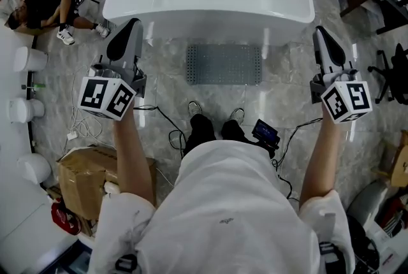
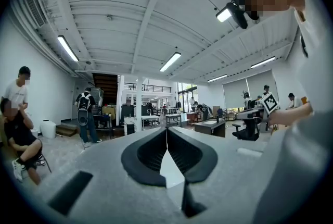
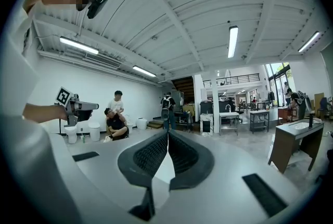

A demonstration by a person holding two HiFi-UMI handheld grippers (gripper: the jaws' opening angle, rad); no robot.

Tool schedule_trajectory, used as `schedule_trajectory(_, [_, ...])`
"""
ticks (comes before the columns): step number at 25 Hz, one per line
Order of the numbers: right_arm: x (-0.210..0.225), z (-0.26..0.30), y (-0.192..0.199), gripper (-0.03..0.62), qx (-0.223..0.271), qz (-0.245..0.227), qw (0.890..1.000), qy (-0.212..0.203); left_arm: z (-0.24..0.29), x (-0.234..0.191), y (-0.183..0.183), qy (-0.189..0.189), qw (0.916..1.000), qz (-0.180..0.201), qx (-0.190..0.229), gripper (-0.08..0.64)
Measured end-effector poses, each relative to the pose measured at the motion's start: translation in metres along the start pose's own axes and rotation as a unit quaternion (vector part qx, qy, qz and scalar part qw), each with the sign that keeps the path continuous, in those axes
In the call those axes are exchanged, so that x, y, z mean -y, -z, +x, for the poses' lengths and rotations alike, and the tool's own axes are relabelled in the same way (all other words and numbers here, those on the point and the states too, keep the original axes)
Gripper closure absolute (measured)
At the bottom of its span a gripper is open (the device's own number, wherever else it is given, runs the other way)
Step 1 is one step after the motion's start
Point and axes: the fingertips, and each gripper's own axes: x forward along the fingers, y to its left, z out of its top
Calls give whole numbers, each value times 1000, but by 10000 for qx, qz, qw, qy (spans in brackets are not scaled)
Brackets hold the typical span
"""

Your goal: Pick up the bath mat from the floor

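The gray bath mat (image 1: 224, 64) lies flat on the marble floor (image 1: 287, 81) in the upper middle of the head view, just in front of the white bathtub (image 1: 210, 21) and just beyond the person's shoes (image 1: 194, 109). Neither tool touches it.

The left tool (image 1: 131, 27) is held up at the left of the frame and the right tool (image 1: 322, 34) at the right, the mat between them and lower down. In each gripper view the two dark jaws are pressed together with nothing between them, pointing out across the open hall.

A cardboard box (image 1: 89, 180) sits at lower left, and black cables (image 1: 172, 132) trail across the floor near the person's feet.
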Motion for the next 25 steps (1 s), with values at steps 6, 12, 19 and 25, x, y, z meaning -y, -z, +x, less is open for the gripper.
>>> schedule_trajectory(6, [4,-4,20,583,-143,108,9998,-133,-2,17,12,-80,9999,-52,-131,546])
schedule_trajectory(12, [-3,1,36,583,-255,217,9992,-210,-5,18,19,-96,9996,-32,-256,546])
schedule_trajectory(19, [-4,15,47,583,-376,258,9989,-129,0,0,30,-86,9995,-61,-313,546])
schedule_trajectory(25, [-7,37,44,583,-357,272,9990,65,16,-31,44,24,9994,-143,-330,546])
